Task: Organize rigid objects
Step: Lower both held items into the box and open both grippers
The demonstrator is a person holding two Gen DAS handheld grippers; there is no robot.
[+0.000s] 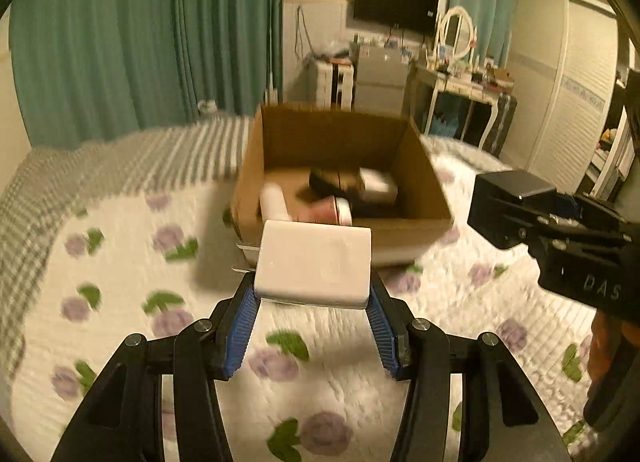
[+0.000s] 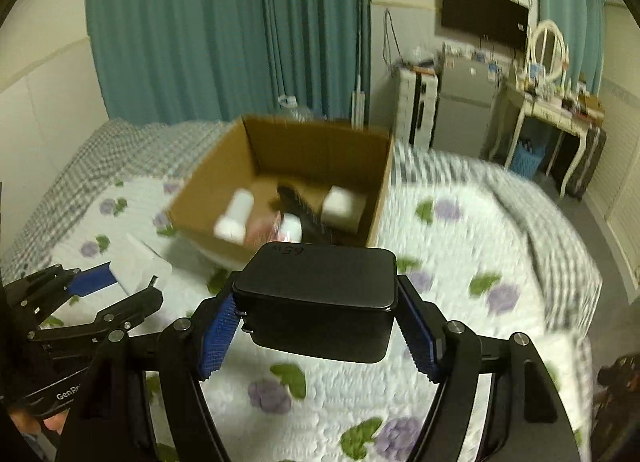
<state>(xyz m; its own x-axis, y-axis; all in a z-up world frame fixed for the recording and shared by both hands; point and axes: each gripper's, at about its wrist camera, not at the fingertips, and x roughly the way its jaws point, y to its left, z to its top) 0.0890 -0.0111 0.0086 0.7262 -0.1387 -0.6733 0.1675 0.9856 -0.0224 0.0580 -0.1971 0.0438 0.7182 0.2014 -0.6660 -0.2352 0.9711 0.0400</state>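
The left tongs (image 1: 312,294) are clamped on a white adapter (image 1: 314,262), carried clear of the bed (image 1: 120,262). A cardboard box (image 1: 340,221), partly filled, lies ahead, presumably the destination. The right tongs (image 2: 320,318) are clamped on a black adapter (image 2: 316,294), likewise raised for deposit.

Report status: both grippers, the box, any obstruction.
Left gripper shut on white block. Right gripper shut on black case. Box ahead, partly filled. Nothing between.

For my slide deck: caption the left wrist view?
Left gripper holds a white charger above the floral bedspread, facing a cardboard box.
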